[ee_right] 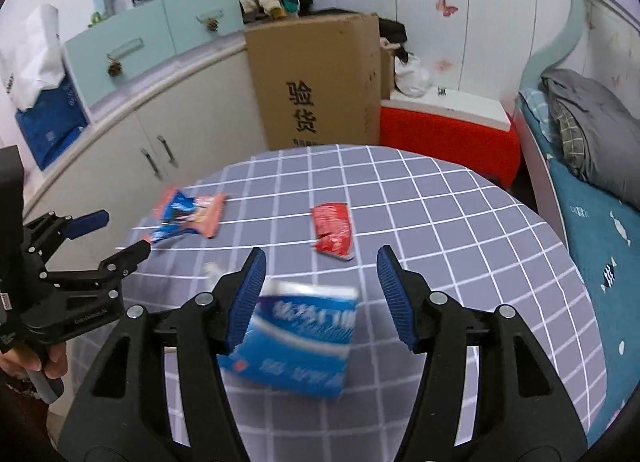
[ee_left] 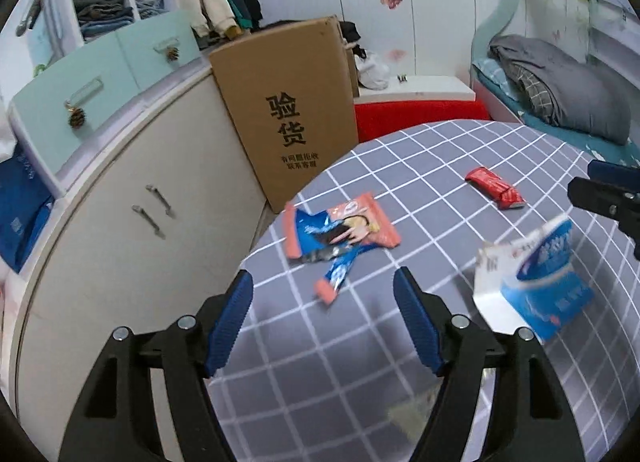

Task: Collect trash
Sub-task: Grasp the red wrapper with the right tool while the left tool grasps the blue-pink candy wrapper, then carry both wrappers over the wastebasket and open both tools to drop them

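Trash is all uncollected, I'd judge: a crinkly orange-and-blue wrapper [ee_left: 340,234], a glossy red packet [ee_left: 496,187] and a stiff blue-white carton [ee_right: 296,342] lie on the checked-cloth worktop [ee_right: 460,222]; left tongs [ee_left: 323,322] and right tongs [ee_right: 320,298] both spread, pinching nothing

Bedroom: bed [ee_right: 592,222], wardrobe shelves [ee_left: 104,10]

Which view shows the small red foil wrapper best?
The right wrist view: the small red foil wrapper lies near centre on the checked tablecloth, torn edge visible. The left wrist view shows it smaller, off to the right.
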Motion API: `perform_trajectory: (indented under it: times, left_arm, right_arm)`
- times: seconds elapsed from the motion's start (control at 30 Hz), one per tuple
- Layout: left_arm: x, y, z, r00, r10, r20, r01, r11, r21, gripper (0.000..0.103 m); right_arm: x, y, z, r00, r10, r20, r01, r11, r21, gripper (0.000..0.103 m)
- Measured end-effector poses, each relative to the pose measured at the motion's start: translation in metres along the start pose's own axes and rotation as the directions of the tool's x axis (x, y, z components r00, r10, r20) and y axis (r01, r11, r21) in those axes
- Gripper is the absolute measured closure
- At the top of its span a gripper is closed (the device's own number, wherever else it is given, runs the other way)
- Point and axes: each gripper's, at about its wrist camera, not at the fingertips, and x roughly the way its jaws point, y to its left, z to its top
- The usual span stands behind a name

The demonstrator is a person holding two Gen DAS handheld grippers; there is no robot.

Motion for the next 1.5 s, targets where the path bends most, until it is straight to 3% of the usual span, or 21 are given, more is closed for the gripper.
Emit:
perform_trajectory:
  times: [0.07,0.17,0.27,0.3,0.33,0.53,0.57,0.6,0.73,0.83,0.97,1.1,1.23,1.5]
  left_arm:
    - [0.012,-0.002,0.005,1.000,-0.018,-0.014,0.018,1.000,-0.007,0.039]
    - [0.028,-0.003,0.008,0.997,-0.051,-0.054,0.050,0.999,-0.022,0.060]
    - [0.040,-0.002,0.010,0.994,-0.067,-0.081,0.064,0.997,-0.038,0.082]
    - [0.043,0.000,0.010,0.993,-0.080,-0.084,0.076,0.996,-0.055,0.097]
    - [0.045,0.001,0.011,0.992,-0.091,-0.085,0.085,0.994,-0.069,0.102]
    - [0.036,0.018,0.010,0.987,-0.156,-0.024,0.151,0.977,-0.148,0.103]
    - [0.033,0.021,0.010,0.988,-0.155,-0.013,0.151,0.976,-0.156,0.103]
    - [0.030,0.023,0.010,0.988,-0.155,-0.003,0.153,0.974,-0.166,0.103]
    - [0.016,0.034,0.008,0.984,-0.173,0.037,0.177,0.963,-0.204,0.103]
    - [0.001,0.043,0.007,0.983,-0.166,0.077,0.179,0.959,-0.221,0.103]
    - [-0.022,0.059,0.003,0.980,-0.160,0.118,0.185,0.952,-0.243,0.103]
    - [-0.049,0.080,-0.010,0.975,-0.158,0.156,0.196,0.942,-0.272,0.103]
    - [-0.078,0.108,-0.037,0.975,-0.134,0.180,0.186,0.932,-0.312,0.103]
    - [-0.125,0.174,-0.121,0.983,-0.052,0.176,0.121,0.906,-0.406,0.103]
  right_arm:
    - [0.015,-0.003,0.003,1.000,-0.001,-0.028,0.001,1.000,-0.001,0.045]
    - [0.038,-0.006,0.007,0.997,0.006,-0.076,-0.007,1.000,-0.008,0.045]
    - [0.057,-0.004,0.010,0.995,0.005,-0.100,-0.006,1.000,-0.010,0.045]
    - [0.060,-0.004,0.011,0.995,0.010,-0.102,-0.011,1.000,-0.006,0.044]
    - [0.063,-0.003,0.012,0.995,0.015,-0.104,-0.015,1.000,-0.003,0.044]
    - [0.084,-0.008,0.018,0.989,0.016,-0.150,-0.012,1.000,0.024,0.044]
    - [0.088,-0.009,0.019,0.988,0.007,-0.155,-0.002,1.000,0.029,0.049]
    - [0.090,-0.010,0.019,0.987,0.005,-0.158,0.000,1.000,0.031,0.066]
    - [0.091,-0.007,0.019,0.990,-0.020,-0.138,0.021,1.000,0.001,0.075]
    - [0.076,0.000,0.021,0.997,-0.059,-0.053,0.057,0.998,-0.033,0.077]
    - [0.044,0.017,0.030,0.997,-0.049,0.055,0.052,0.997,-0.052,0.078]
    - [0.018,0.047,0.035,0.996,0.027,0.083,-0.020,0.997,-0.079,0.078]
    - [-0.008,0.101,0.025,0.988,0.125,0.087,-0.112,0.984,-0.141,0.078]
    - [-0.031,0.215,-0.017,0.946,0.322,0.028,-0.310,0.929,-0.202,0.077]
